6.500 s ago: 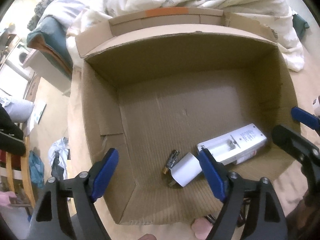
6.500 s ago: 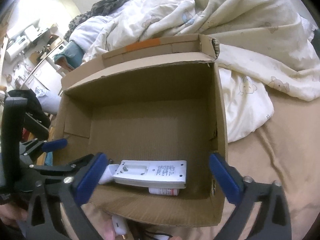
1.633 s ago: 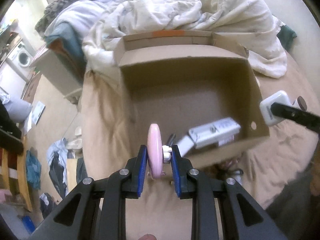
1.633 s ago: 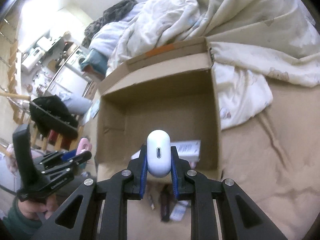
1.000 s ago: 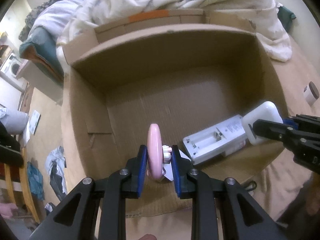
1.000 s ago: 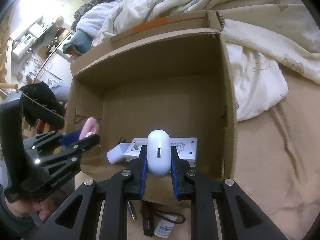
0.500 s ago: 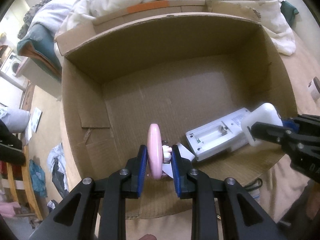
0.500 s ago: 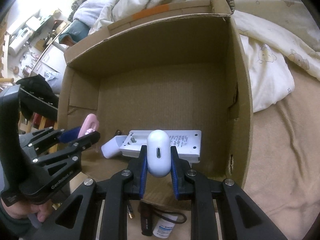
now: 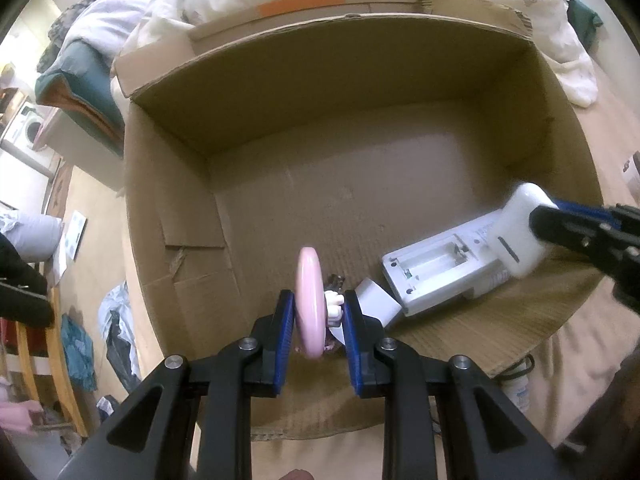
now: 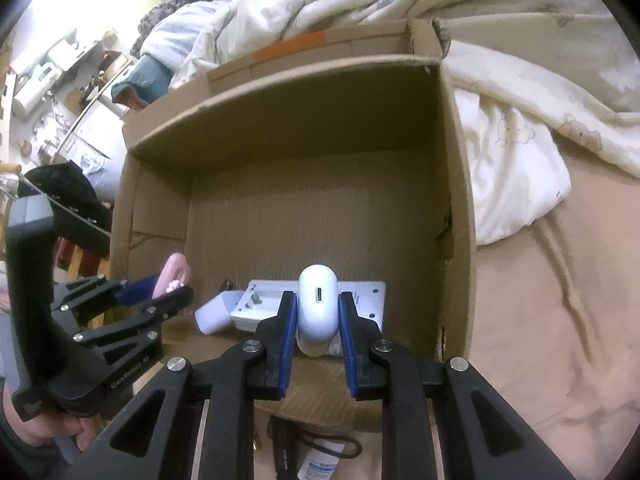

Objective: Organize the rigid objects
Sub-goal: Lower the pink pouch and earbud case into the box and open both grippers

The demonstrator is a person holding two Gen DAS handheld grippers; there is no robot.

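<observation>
An open cardboard box (image 9: 172, 208) (image 10: 456, 184) stands on the bed. My left gripper (image 9: 315, 312) is shut on a flat pink disc-shaped item (image 9: 309, 300) with a small white part, held edge-on over the box's near left side; it also shows as the left gripper (image 10: 160, 292) with the pink item (image 10: 173, 272). My right gripper (image 10: 318, 312) is shut on a white rounded earbud case (image 10: 318, 300), over the box's near right part; the same case (image 9: 520, 236) appears at the right edge. Below lie a white battery charger (image 9: 436, 268) (image 10: 360, 296) and a small white adapter (image 9: 374, 300) (image 10: 214, 312).
A rumpled white duvet (image 10: 520, 132) lies behind and right of the box on the tan sheet (image 10: 540, 320). Loose items sit before the box's near wall: a small white bottle (image 10: 320, 464) and a dark strap (image 10: 284, 452). Room clutter fills the left.
Both grippers, empty and open 6.5 s ago, now hold the pink item and the white case. Over the last second both have edged closer to the box floor.
</observation>
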